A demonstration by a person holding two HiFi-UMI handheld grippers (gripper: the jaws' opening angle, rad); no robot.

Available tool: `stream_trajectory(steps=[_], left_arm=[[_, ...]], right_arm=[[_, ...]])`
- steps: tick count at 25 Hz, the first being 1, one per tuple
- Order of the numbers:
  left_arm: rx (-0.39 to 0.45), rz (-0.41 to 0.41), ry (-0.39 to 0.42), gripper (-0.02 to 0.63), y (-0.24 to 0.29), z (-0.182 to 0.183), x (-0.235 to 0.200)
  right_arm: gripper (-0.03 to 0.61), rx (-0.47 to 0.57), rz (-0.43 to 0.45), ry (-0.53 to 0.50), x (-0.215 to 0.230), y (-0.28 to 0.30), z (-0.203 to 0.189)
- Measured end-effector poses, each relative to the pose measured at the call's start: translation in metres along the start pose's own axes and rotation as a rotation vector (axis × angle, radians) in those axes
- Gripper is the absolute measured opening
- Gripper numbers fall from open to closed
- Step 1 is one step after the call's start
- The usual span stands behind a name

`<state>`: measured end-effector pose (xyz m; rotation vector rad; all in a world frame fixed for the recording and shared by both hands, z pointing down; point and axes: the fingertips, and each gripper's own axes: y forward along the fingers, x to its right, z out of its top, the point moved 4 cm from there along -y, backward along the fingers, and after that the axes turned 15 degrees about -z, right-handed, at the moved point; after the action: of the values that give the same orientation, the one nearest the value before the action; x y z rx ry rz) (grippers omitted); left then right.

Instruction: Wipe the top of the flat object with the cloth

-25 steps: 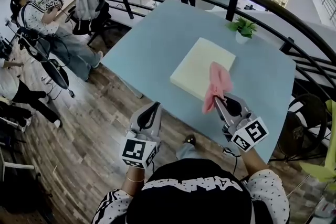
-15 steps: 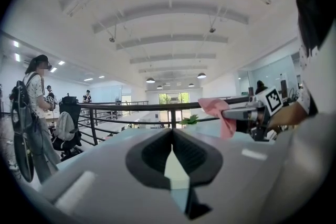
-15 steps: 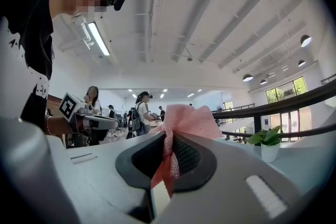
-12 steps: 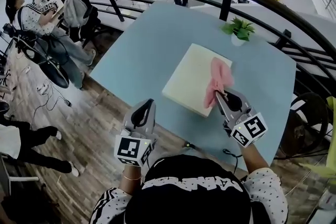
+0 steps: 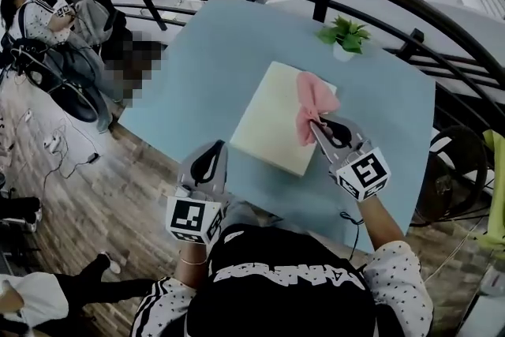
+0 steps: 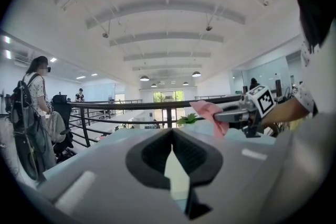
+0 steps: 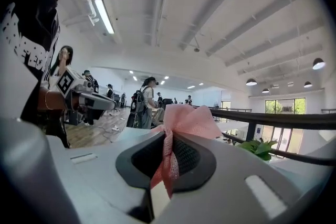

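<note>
The right gripper point(image 5: 319, 125) has its fingers closed on one end of the pink woven cloth point(image 5: 314, 100), so the loose part seems to rest on the cream flat square pad point(image 5: 268, 122) mid-bench point(image 5: 197, 59), ready for wiping. The left gripper point(image 5: 213, 158), fingers together and empty, waits at the near edge.

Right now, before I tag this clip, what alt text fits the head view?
The right gripper, shut on a pink cloth, holds it over the far right part of a cream flat object on a light blue table. The left gripper hangs shut and empty by the table's near edge; a small potted plant stands beyond.
</note>
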<state>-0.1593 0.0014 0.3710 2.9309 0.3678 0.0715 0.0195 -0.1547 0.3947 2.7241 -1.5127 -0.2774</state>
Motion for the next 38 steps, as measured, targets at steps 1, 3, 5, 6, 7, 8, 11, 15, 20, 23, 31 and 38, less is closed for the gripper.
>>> stream_trajectory(steps=[1, 3, 5, 6, 7, 8, 11, 15, 20, 23, 31, 38], left_arm=[[-0.004, -0.003, 0.001, 0.0, 0.002, -0.001, -0.003], [-0.005, -0.012, 0.007, 0.0, 0.005, -0.003, -0.008], [-0.004, -0.021, 0.012, 0.0, 0.006, -0.004, -0.013], [-0.003, -0.023, 0.012, 0.0, 0.007, -0.004, -0.018], [-0.002, -0.025, 0.01, 0.0, 0.007, -0.004, -0.024], [-0.001, -0.027, 0.009, 0.0, 0.009, -0.003, -0.03], [-0.004, -0.048, 0.012, 0.0, 0.017, 0.001, -0.047], [0.005, -0.077, 0.024, 0.0, 0.023, 0.004, -0.071], [0.031, -0.097, -0.004, 0.0, 0.016, 0.004, -0.105], [0.022, -0.1, -0.01, 0.0, 0.017, 0.001, -0.123], [0.039, -0.082, -0.029, 0.0, 0.01, -0.01, -0.167], [0.005, -0.067, -0.022, 0.0, 0.018, -0.021, -0.188]], right_arm=[[0.025, -0.012, -0.001, -0.024, 0.001, 0.006, -0.003], [0.026, -0.03, -0.002, -0.065, 0.003, 0.019, -0.009], [0.026, -0.048, -0.004, -0.098, 0.003, 0.031, -0.014], [0.026, -0.058, -0.006, -0.114, 0.003, 0.038, -0.015], [0.025, -0.07, -0.009, -0.128, 0.003, 0.046, -0.017], [0.026, -0.085, -0.011, -0.139, 0.003, 0.055, -0.018], [0.026, -0.141, -0.009, -0.159, 0.006, 0.082, -0.028], [0.026, -0.201, -0.024, -0.189, 0.007, 0.115, -0.039], [0.026, -0.269, -0.051, -0.236, 0.002, 0.153, -0.049], [0.026, -0.318, -0.049, -0.281, 0.003, 0.177, -0.059], [0.026, -0.439, -0.047, -0.439, 0.008, 0.229, -0.085], [0.026, -0.531, -0.044, -0.53, 0.022, 0.262, -0.108]])
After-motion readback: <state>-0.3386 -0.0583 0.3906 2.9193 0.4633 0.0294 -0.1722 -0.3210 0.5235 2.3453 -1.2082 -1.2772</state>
